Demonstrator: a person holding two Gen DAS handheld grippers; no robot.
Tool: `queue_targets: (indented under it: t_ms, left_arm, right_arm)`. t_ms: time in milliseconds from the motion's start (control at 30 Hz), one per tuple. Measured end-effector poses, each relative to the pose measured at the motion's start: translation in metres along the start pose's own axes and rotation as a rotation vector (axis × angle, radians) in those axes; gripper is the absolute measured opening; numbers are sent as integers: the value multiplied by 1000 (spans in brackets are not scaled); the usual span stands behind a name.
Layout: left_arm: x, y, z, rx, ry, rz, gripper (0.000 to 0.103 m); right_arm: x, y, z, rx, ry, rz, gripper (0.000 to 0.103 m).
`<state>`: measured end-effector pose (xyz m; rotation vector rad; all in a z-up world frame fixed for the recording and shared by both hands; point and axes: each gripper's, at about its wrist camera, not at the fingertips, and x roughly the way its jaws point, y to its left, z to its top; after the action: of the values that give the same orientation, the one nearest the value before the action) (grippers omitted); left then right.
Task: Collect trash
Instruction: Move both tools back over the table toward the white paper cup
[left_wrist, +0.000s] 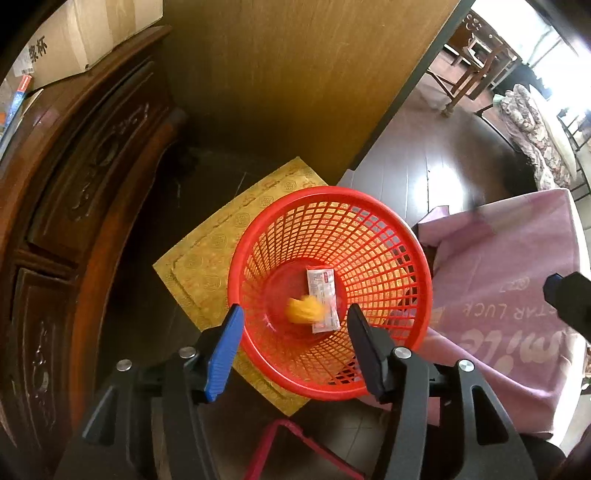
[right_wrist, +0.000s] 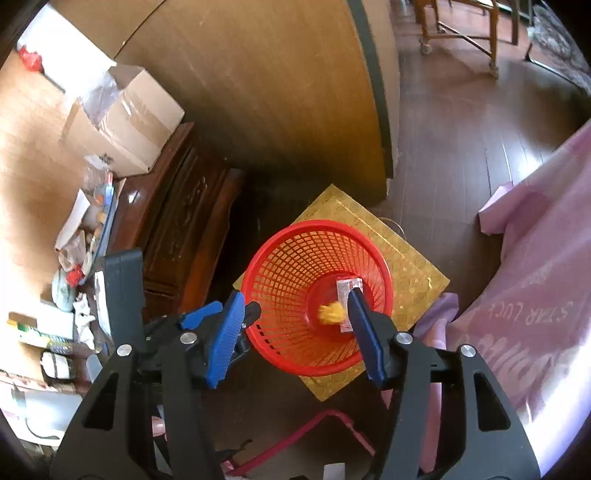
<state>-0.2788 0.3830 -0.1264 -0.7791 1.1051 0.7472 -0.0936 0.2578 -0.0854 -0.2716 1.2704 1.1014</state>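
Note:
A red mesh waste basket (left_wrist: 369, 236) (right_wrist: 291, 258) stands on a gold patterned board (left_wrist: 207, 258) (right_wrist: 413, 280) on the dark floor. Inside it lie a white printed packet (left_wrist: 325, 295) (right_wrist: 349, 286) and a blurred crumpled yellow piece (left_wrist: 303, 311) (right_wrist: 332, 313). My left gripper (left_wrist: 295, 321) hangs over the basket's near rim, its jaws open with nothing between the pads. My right gripper (right_wrist: 297, 312) also hovers above the basket, open and empty. In the right wrist view the left gripper (right_wrist: 218, 314) shows at the basket's left rim.
A carved dark wooden cabinet (left_wrist: 74, 221) (right_wrist: 177, 229) stands left of the basket, with cardboard boxes (right_wrist: 125, 122) and clutter on top. A brown panel (left_wrist: 295, 74) rises behind. Pink cloth (left_wrist: 509, 288) (right_wrist: 535, 295) drapes at the right. A pink frame (right_wrist: 295, 439) lies below.

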Motion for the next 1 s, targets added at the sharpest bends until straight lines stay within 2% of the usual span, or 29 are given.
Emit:
queue_targets:
  t_ms: [200,267,400,600,733,867,1000]
  left_arm:
    - [-19,-18,-1,36,-23,-26,70]
    - [-30,-32,-1,66,-40,-47,71]
    - [-60,-67,-5,137,-92,-84,80]
    - [-96,-123,-19,246,-164,-137,87]
    - [-110,-160,-32,315,-178,-162,88]
    - [-120,-195,-47,374,-187,-183,89]
    - [-125,-228,-62,435,-199,-197,90]
  right_arm:
    - [-53,-11,-3,32,-121,0,63]
    - [-75,-18,-5,48,-163,-1,65]
    - [-128,-40,-15,95,-280,-42,73]
    - [-197,-84,-56,175,-416,-165,81]
    - [-227,-114,-88,228,-475,-255,84]
    - [-249,-138,-118,251,-514,-350,89]
    - [-268,-168,-146,295,-540,-418,89]
